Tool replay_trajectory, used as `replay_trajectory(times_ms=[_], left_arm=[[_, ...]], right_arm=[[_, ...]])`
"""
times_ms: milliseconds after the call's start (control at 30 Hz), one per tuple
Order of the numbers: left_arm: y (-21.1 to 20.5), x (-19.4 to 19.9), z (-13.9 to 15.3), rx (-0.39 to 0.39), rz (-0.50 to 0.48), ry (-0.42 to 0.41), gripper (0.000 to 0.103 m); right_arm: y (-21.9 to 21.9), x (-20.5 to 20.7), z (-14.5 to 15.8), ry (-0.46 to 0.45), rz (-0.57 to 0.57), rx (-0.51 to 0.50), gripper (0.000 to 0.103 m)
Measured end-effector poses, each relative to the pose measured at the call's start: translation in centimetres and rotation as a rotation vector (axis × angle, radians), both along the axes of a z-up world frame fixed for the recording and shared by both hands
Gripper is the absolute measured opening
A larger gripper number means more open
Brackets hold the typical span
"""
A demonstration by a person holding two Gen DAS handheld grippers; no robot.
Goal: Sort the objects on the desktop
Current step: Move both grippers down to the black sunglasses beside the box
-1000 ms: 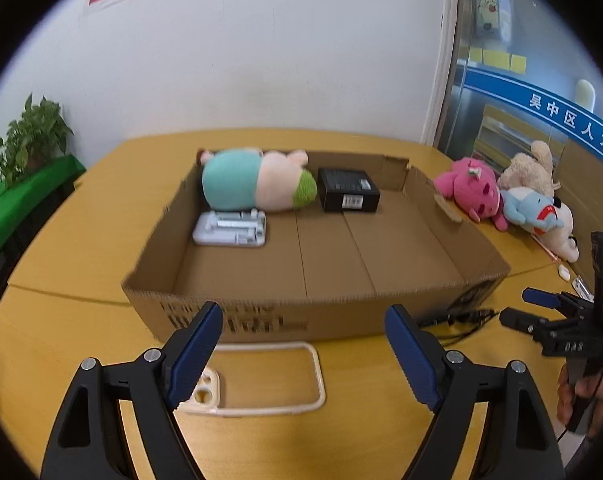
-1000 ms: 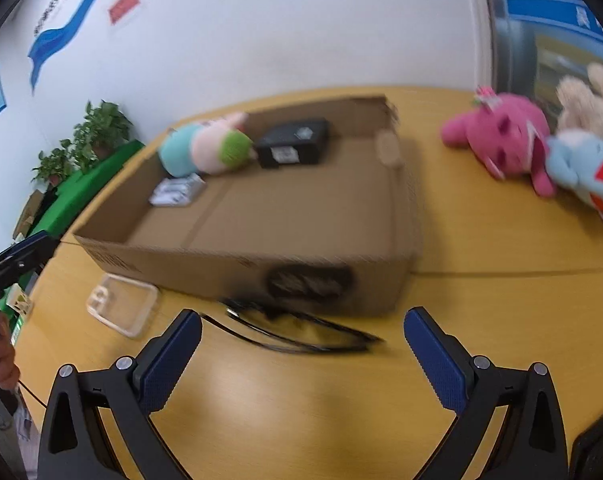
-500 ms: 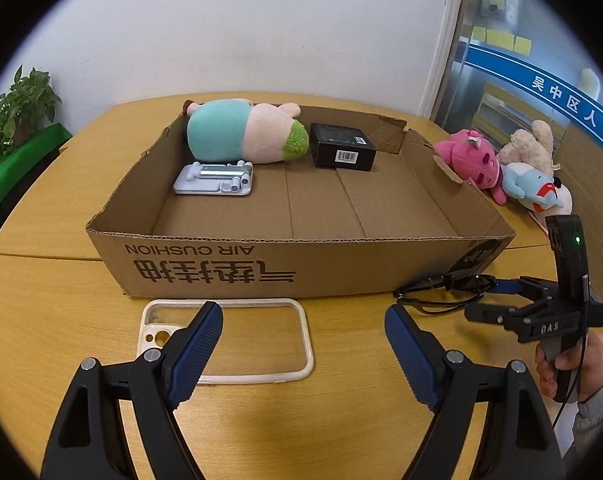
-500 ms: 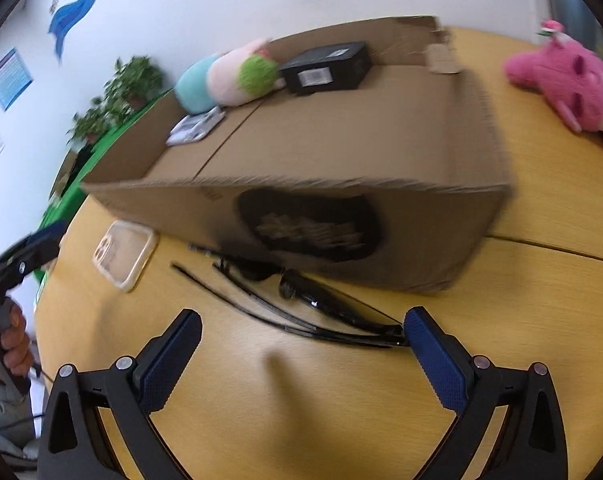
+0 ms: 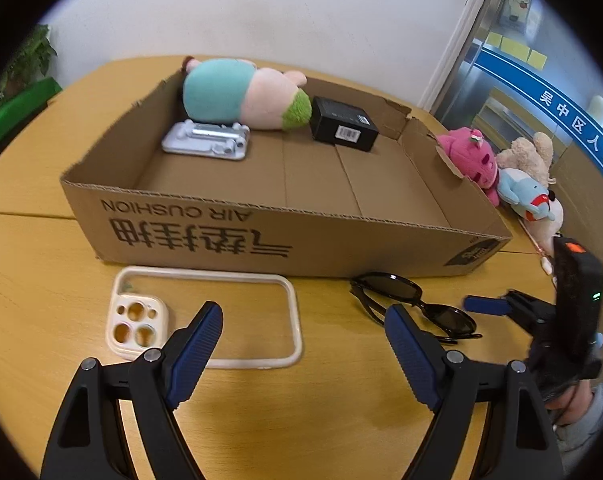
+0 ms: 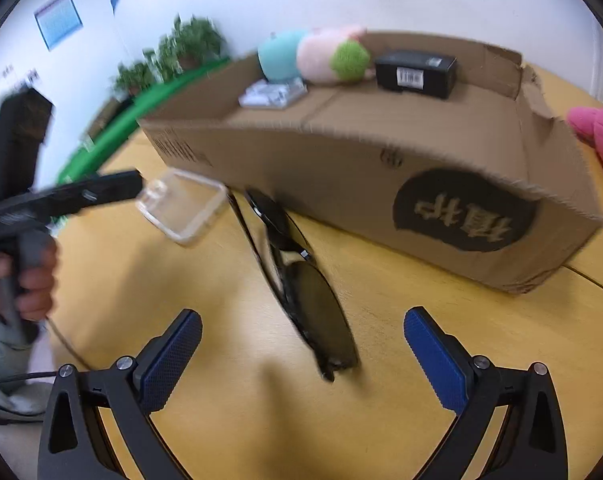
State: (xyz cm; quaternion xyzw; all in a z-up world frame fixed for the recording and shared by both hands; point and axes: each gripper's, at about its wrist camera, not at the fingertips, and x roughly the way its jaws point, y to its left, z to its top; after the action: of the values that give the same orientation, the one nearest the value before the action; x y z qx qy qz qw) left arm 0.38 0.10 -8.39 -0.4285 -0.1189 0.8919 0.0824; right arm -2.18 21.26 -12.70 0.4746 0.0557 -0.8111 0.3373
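Observation:
A clear phone case (image 5: pixel 137 326) with a cream rim lies flat on the wooden table in front of a cardboard box (image 5: pixel 285 236). My left gripper (image 5: pixel 303 332) hovers open just above the case's right half, touching nothing. Black sunglasses (image 5: pixel 389 286) lie folded to the right of the case. In the right wrist view the sunglasses (image 6: pixel 313 300) run lengthwise between the fingers of my right gripper (image 6: pixel 301 332). Its jaws are closing, and the pads still stand clear of the frame. The box (image 6: pixel 341 168) holds a plush toy (image 5: pixel 241 94), a black carton (image 5: pixel 343 128) and a white tray (image 5: pixel 205 144).
A pink plush (image 5: pixel 467 156) and other soft toys (image 5: pixel 525 196) lie on the table right of the box. Potted plants (image 6: pixel 181 52) stand beyond the table's left side. A person's hand (image 6: pixel 33 276) grips the left gripper's handle.
Both grippers have sunk towards the table. The left one now sits over the phone case. The right one swung over the sunglasses, which now lie between its slightly narrower fingers.

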Motion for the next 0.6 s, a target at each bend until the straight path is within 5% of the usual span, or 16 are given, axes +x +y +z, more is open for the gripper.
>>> replay_trajectory(times_ms=[33, 300, 600], left_arm=[[0.1, 0.0, -0.1, 0.006, -0.006, -0.004, 0.083], [0.5, -1.0, -1.2, 0.092, -0.031, -0.065, 0.083], [3.9, -2.9, -3.5, 0.211, -0.141, -0.170, 0.082]], right_arm=[[-0.6, -0.1, -0.5, -0.003, 0.005, 0.022, 0.083], [-2.2, 1.9, -1.0, 0.024, -0.023, 0.074, 0.031], [-3.1, 5.0, -1.1, -0.002, -0.157, 0.005, 0.029]])
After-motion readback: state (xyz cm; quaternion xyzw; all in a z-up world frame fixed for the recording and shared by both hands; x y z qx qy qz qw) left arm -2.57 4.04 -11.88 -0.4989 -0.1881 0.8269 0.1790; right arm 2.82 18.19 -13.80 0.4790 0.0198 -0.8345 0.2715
